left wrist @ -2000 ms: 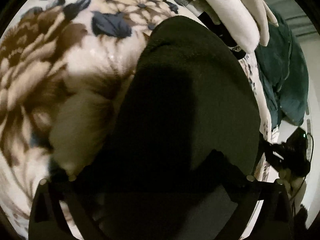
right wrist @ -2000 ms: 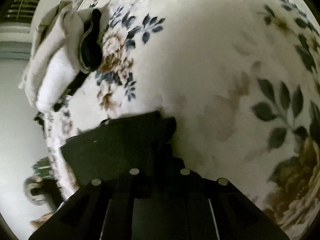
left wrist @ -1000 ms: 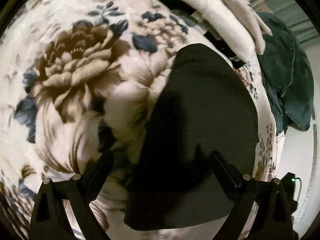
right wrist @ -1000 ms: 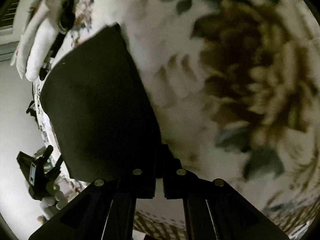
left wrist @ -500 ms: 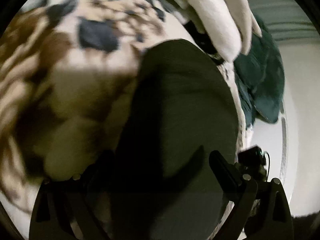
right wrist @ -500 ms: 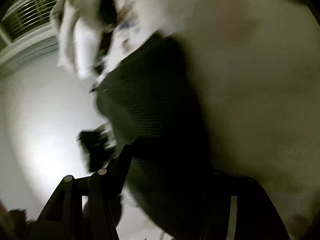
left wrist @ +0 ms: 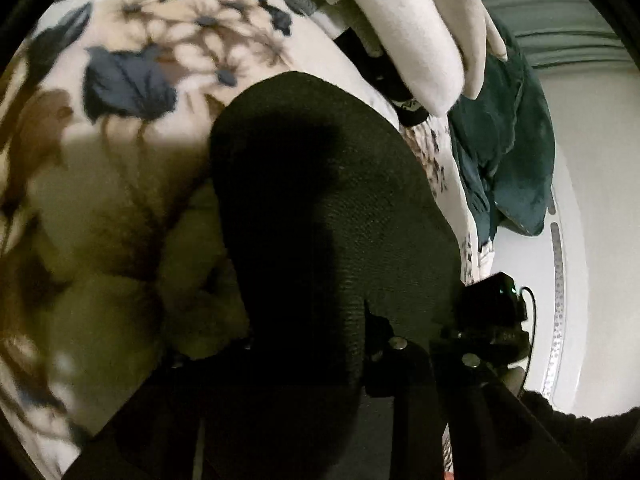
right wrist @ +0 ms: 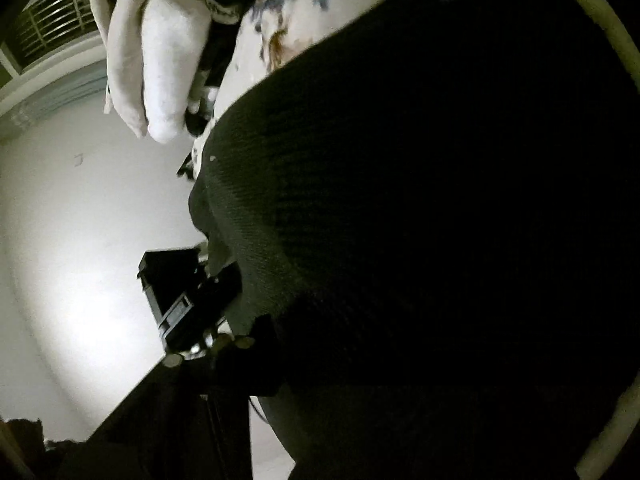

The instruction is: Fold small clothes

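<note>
A dark ribbed knit garment lies folded on the floral blanket. In the left wrist view it runs from the middle down between my left gripper's fingers, which are shut on its near edge. In the right wrist view the same garment fills most of the frame, very close. My right gripper is shut on the garment's near corner. The other gripper shows as a black block beside it.
A stack of folded cream and black clothes lies at the far end of the blanket, also in the right wrist view. A dark teal cloth hangs at the bed's right edge. A white wall is beyond.
Both grippers were open around the garment's near edge half a second ago and have now shut on it. The right gripper has moved in close, so the garment fills its view.
</note>
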Action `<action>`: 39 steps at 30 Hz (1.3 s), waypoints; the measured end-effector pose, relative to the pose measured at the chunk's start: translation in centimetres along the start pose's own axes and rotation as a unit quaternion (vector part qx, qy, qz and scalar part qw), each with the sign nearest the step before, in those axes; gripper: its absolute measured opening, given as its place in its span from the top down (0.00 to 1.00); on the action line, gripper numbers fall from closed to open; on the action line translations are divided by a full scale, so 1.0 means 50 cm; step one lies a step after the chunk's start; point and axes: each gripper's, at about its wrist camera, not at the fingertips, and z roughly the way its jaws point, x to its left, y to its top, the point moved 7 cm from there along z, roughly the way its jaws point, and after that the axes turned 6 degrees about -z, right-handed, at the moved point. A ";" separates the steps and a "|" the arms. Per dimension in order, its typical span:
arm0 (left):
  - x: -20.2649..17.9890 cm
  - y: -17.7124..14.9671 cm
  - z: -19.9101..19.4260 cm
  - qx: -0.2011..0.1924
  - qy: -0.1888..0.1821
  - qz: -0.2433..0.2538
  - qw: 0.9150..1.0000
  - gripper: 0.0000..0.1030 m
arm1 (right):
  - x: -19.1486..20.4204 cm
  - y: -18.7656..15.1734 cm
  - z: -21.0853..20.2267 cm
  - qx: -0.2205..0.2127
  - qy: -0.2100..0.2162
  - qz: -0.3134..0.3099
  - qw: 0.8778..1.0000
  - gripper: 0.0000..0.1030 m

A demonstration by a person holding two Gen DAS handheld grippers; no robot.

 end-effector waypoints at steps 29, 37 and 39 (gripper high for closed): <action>-0.372 0.589 -0.253 -0.076 -0.010 0.075 0.994 0.82 | 0.553 0.419 -0.141 -0.131 -0.069 -0.094 0.985 0.83; -0.274 0.729 -0.156 -0.023 0.063 0.052 0.996 0.78 | 0.499 0.579 -0.073 -0.109 -0.142 -0.068 0.982 0.83; -0.261 0.734 -0.150 -0.016 0.071 0.049 0.996 0.78 | 0.478 0.594 -0.067 -0.100 -0.159 -0.061 0.980 0.83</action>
